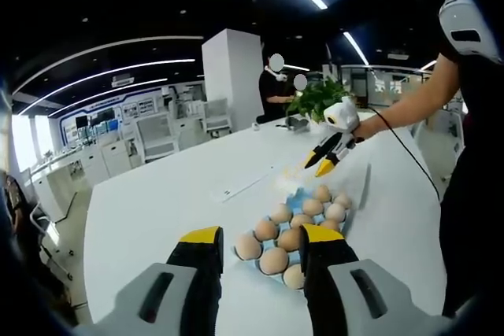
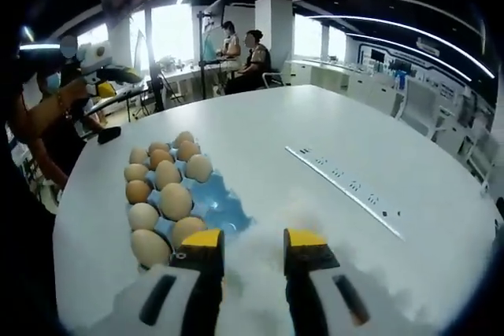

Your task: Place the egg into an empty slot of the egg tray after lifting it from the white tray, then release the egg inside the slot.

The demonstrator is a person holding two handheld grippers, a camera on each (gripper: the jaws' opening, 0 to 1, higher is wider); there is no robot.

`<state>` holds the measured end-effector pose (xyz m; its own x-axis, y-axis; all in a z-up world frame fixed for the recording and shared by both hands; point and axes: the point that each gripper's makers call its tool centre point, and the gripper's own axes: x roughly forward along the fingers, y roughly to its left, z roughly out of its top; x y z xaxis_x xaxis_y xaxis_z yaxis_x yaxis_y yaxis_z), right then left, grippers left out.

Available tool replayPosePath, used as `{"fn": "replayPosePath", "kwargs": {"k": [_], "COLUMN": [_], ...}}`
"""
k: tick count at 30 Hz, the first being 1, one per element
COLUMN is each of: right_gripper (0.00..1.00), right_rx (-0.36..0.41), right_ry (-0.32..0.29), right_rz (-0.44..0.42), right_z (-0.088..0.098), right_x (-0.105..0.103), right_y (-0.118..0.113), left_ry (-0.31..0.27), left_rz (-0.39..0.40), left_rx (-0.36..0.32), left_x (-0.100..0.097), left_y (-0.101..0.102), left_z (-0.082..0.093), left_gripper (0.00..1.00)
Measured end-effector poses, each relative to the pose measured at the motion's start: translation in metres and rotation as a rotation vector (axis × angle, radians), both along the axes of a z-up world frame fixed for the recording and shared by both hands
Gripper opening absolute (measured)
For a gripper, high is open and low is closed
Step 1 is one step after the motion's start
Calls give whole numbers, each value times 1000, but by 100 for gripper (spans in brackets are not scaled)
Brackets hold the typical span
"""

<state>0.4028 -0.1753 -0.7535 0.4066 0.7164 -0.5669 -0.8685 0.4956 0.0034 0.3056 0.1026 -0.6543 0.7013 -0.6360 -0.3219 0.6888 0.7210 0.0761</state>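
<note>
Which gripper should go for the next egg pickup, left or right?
Probably right. The right gripper hangs open, empty, over the blurred white tray, beside the blue egg tray. The left gripper is also open but across the egg tray, farther from that white tray.

The white tray (image 2: 260, 273) is a blurred pale smear between the right gripper's fingers (image 2: 201, 243), its contents unreadable. The left gripper's right finger (image 1: 321, 235) hides part of the egg tray's (image 1: 303, 194) near eggs.
</note>
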Motion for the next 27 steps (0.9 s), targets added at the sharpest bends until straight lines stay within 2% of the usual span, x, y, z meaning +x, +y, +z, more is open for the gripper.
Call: {"fn": "replayPosePath", "kwargs": {"k": [9, 15, 27], "right_gripper": [30, 30, 30], "right_rx": [-20, -40, -147], "right_ry": [-9, -19, -37], "right_rz": [-51, -107, -280], "right_z": [1, 4, -5], "right_x": [-1, 1, 16], "right_y": [-24, -53, -137], "left_ry": [-1, 2, 4], "left_rz": [-5, -6, -8], "left_rx": [1, 2, 1], "left_x": [1, 0, 0], "left_y": [-3, -4, -6], "left_z": [0, -1, -1], "left_gripper": [39, 39, 39]}}
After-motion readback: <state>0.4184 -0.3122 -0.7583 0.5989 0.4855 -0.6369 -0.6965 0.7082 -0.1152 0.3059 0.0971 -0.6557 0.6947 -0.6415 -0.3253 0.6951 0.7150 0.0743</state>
